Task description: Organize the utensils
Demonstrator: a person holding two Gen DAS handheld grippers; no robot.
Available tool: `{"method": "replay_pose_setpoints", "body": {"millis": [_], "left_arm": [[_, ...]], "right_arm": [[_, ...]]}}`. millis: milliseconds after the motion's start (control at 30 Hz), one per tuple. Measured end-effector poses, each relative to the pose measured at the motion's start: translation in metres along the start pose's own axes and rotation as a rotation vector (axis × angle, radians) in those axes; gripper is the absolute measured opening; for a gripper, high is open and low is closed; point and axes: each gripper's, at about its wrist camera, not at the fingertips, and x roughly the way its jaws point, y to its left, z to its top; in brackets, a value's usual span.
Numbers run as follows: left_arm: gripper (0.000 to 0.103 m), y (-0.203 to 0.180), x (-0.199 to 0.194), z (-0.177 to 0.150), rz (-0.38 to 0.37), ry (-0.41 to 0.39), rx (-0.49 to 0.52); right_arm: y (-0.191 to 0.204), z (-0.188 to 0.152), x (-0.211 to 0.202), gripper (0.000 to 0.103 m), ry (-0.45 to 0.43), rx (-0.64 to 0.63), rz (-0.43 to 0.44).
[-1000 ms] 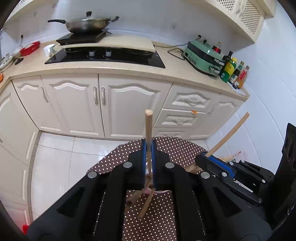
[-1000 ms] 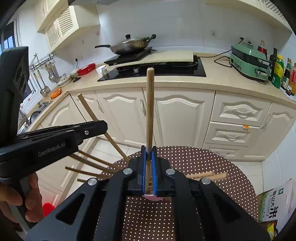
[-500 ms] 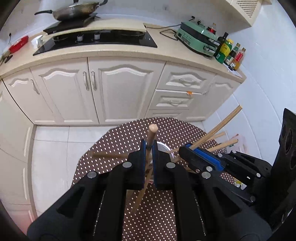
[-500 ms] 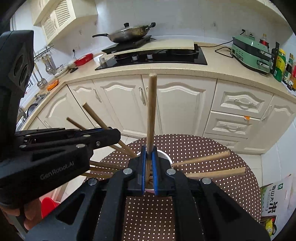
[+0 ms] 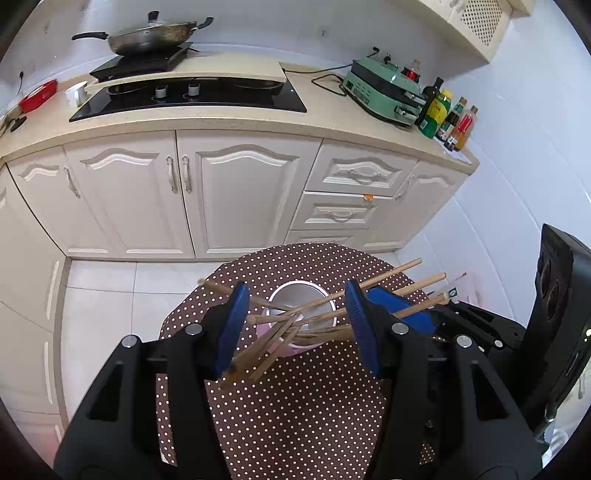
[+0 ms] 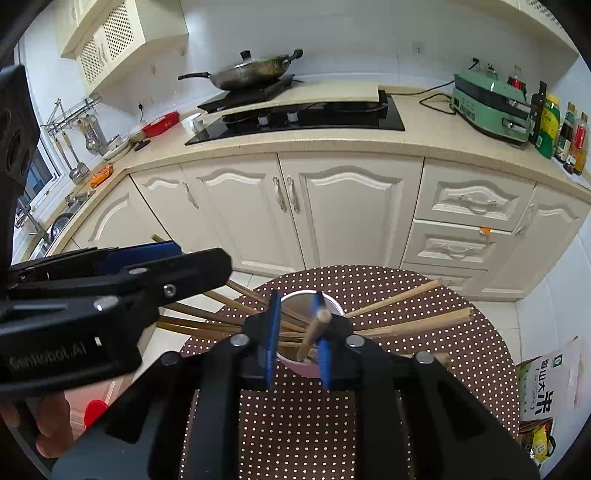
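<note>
Your left gripper [image 5: 295,325] hangs over a small round table covered in a brown cloth with white polka dots [image 5: 295,413], its blue-padded jaws spread wide with nothing between them. Directly under the gap stands a pink cup with a shiny metal lining [image 5: 301,317], placed near the middle of the table. A bundle of long wooden chopsticks [image 5: 321,301] sits in that cup and fans outward over the rim, some tips pointing far right, some left, some toward you. Your right gripper [image 6: 297,332] comes in over the same cup from the near side, its jaws parted to about the width of the cup. One round-ended wooden chopstick [image 6: 314,334] leans between them, its lower end inside the cup and its upper end close to the right blue pad; whether it touches the pad cannot be told. In the right wrist view your left gripper appears as a large black body at the left, with part of your hand [image 6: 44,421] below it. Beyond the table is a run of cream kitchen cabinets [image 5: 221,192] under a speckled beige counter, with a black hob [image 5: 184,96], a grey wok [image 5: 151,35] and a green countertop appliance [image 5: 384,88] on it.
</note>
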Motion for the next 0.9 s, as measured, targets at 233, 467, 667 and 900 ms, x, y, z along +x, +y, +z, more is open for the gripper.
{"method": "replay_pose_setpoints", "body": {"millis": [233,467,667,900], "left_arm": [[0.054,0.008,-0.027,-0.014,0.003,-0.028,-0.017],[0.058,-0.001,-0.057,-0.034,0.022,-0.074,-0.006],[0.063,-0.022,-0.093,-0.057,0.072,-0.134,0.007],[0.07,-0.062,-0.148,-0.098,0.168,-0.235,-0.009]], "right_arm": [[0.006,-0.005,-0.028,0.025,-0.047,0.02,-0.03],[0.011,-0.016,-0.066,0.027,-0.103,0.026,-0.042],[0.018,-0.028,-0.105,0.029,-0.157,-0.005,-0.016],[0.019,-0.053,-0.168,0.033,-0.225,-0.05,0.046]]}}
